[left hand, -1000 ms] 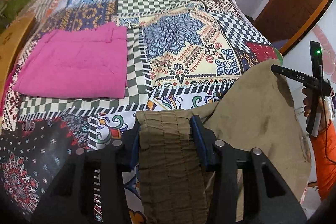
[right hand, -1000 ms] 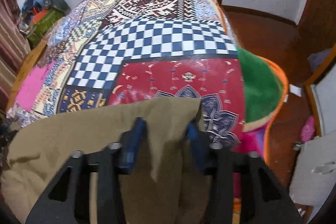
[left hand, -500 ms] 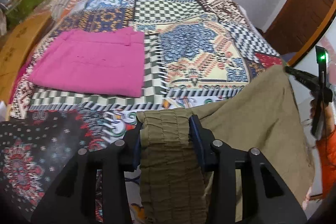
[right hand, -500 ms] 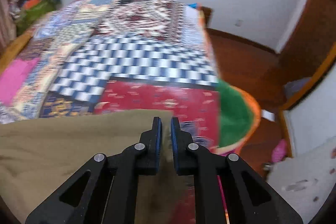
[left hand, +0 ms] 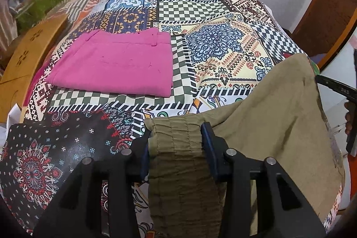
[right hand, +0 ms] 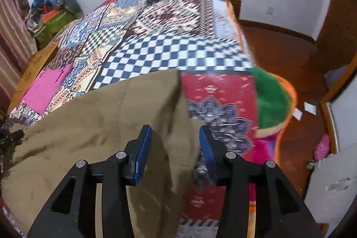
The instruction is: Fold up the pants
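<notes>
The left tongs [left hand: 177, 141] gripped the olive pants [left hand: 263, 117] at the waistband. Only the left view showed folded pink pants [left hand: 113, 66] ahead clearly. The right tongs [right hand: 176, 147] stood open around the cloth's edge.

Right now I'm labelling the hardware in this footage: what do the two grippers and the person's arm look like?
Both the left gripper and right gripper have matte black angular fingers with silver screws and blue ribbed pads. In the left view, an orange sleeve shows at the right edge.
</notes>
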Demonstrator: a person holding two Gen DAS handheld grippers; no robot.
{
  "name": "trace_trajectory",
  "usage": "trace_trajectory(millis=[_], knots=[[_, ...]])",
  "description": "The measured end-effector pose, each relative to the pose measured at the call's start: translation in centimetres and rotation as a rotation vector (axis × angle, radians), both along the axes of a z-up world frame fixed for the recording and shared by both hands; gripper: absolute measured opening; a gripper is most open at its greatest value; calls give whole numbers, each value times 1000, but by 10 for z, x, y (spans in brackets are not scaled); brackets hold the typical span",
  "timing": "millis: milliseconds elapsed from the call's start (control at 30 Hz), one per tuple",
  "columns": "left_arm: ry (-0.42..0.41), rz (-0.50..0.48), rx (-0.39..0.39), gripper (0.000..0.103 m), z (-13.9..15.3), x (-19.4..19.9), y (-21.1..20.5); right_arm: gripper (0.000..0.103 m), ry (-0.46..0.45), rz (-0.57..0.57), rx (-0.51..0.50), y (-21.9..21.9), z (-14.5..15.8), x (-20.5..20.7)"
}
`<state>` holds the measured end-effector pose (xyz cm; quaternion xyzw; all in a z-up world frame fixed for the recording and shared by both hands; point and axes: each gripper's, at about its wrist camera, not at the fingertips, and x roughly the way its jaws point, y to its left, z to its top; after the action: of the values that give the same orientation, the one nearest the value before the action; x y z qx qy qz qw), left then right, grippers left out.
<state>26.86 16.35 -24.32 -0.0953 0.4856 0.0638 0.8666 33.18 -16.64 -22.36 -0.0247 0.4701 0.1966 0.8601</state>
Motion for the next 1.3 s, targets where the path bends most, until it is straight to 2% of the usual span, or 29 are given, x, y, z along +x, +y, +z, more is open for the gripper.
trace_trajectory(millis=[67,133,167,233,367,433,467,500,533,567,667,800,833,933,1000,1033,1167,1300], knots=[[-1,0,-4,42,0,0,1,41,18,-14,21,10,-13,5],[0,1,-10,42,-2,1,2,34,32,-1,12,18,-23,6],[2,1,-11,42,-3,1,2,25,30,11,9,22,-27,4],[4,1,-10,42,-4,2,2,22,42,37,-2,25,-29,2],[1,-2,-9,42,-4,2,1,17,-24,63,-98,28,-22,-7],[0,-2,-13,43,-5,3,1,17,-41,39,-145,24,-21,-7],[2,-2,-9,43,-5,4,1,5,-52,11,-190,21,-21,-7],[3,-3,-6,43,-5,4,1,4,-76,-22,-258,17,-22,-8],[4,-4,-4,43,-5,4,1,4,-99,-43,-318,13,-24,-10],[7,-5,-1,44,-4,4,1,4,-77,-58,-327,4,-27,-10],[6,-13,19,47,5,1,-1,4,5,-94,-220,-28,-23,-19],[-32,-10,71,51,30,-12,-6,9,-41,-97,-202,-49,5,-52],[-46,-11,68,56,38,-17,-7,10,-44,-95,-189,-50,11,-58],[-80,-28,47,59,57,-31,-15,23,-56,-63,-122,-50,31,-82],[-87,-54,57,62,66,-42,-25,38,-71,-35,-77,-45,40,-102],[-87,-73,63,64,67,-48,-32,39,-72,-20,-55,-39,40,-109],[-43,-145,49,65,56,-66,-58,40,-15,60,4,-12,26,-136],[31,-178,68,65,26,-81,-76,39,86,114,-37,7,-13,-157]])
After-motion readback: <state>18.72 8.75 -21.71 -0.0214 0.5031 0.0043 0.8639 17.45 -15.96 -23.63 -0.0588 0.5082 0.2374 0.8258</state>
